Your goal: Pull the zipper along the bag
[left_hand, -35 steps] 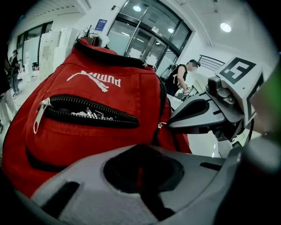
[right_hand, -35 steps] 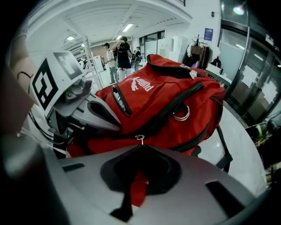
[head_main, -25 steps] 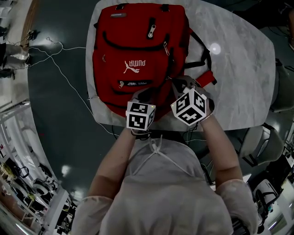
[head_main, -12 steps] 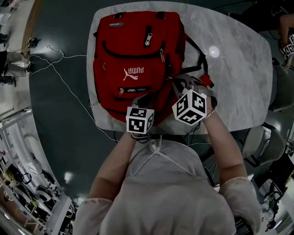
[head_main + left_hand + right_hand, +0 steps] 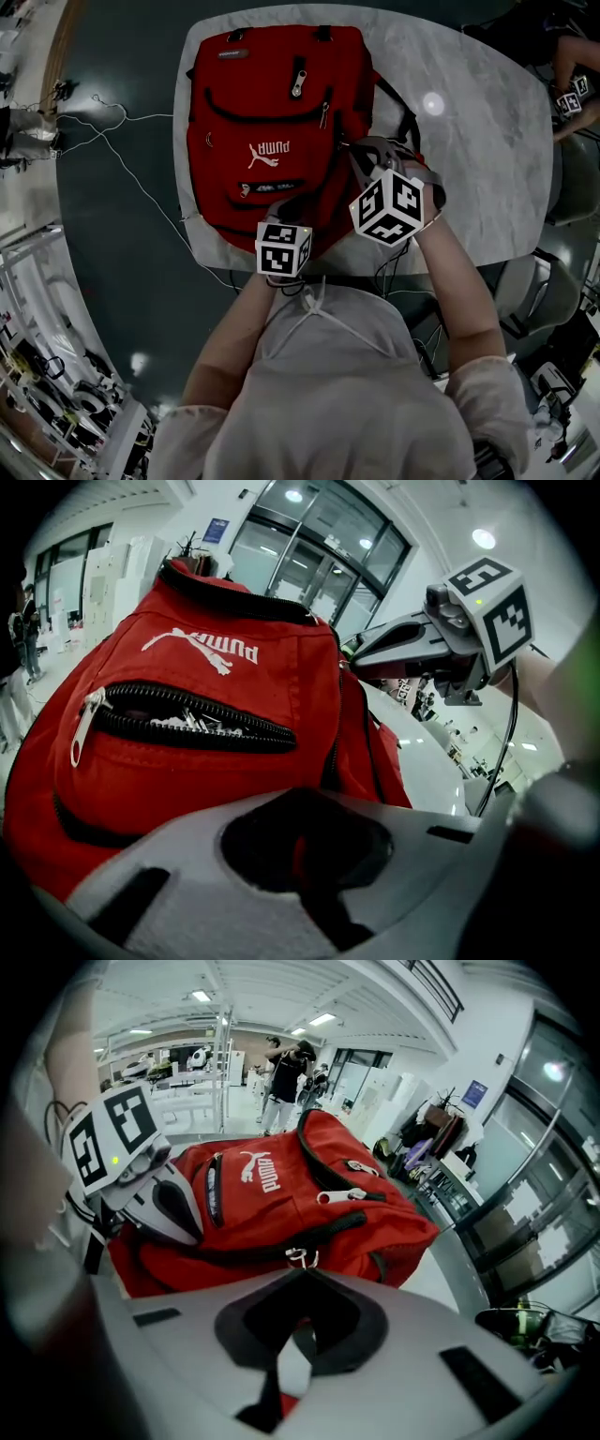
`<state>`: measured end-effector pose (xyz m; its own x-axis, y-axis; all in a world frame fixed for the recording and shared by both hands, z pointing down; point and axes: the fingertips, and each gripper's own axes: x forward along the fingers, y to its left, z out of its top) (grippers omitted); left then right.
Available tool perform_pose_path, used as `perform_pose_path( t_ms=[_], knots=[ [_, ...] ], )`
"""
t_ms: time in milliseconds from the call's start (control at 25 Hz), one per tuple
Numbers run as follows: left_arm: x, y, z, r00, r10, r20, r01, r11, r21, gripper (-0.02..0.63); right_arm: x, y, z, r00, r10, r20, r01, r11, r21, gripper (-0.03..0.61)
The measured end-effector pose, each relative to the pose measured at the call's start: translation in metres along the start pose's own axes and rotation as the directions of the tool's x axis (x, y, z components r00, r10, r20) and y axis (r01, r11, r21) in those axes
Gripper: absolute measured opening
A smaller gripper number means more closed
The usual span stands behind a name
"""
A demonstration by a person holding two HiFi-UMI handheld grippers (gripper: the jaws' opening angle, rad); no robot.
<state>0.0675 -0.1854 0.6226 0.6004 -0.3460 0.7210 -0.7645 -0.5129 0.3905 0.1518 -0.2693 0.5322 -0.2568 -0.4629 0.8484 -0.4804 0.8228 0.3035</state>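
Red backpack (image 5: pixel 272 141) upper centre, on table (image 5: pixel 487 141). Lower-edge fabric pinched in left gripper (image 5: pixel 289 204); right gripper (image 5: pixel 359 152) apparently clamped on pale zipper pull (image 5: pixel 296 1365). Risk: tab slips out if pulled off-track; weak anchor lets bag drag.

The bag (image 5: pixel 272 112) is red with a white logo, black zipper tracks and a silver zipper pull (image 5: pixel 296 1258). The counter (image 5: pixel 487 141) is pale grey marble. The left gripper (image 5: pixel 289 202) and right gripper (image 5: pixel 361 155) are grey, their cubes white with black squares.
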Motion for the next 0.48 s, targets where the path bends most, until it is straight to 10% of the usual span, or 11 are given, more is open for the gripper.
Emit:
perform_pose_path(
  t_ms=[480],
  knots=[
    [0.000,0.000,-0.002,1.000,0.006,0.000,-0.006,1.000,0.011,0.018,-0.007,-0.054,0.017,0.995,-0.100,0.018,0.100,0.995,0.006,0.026]
  ],
)
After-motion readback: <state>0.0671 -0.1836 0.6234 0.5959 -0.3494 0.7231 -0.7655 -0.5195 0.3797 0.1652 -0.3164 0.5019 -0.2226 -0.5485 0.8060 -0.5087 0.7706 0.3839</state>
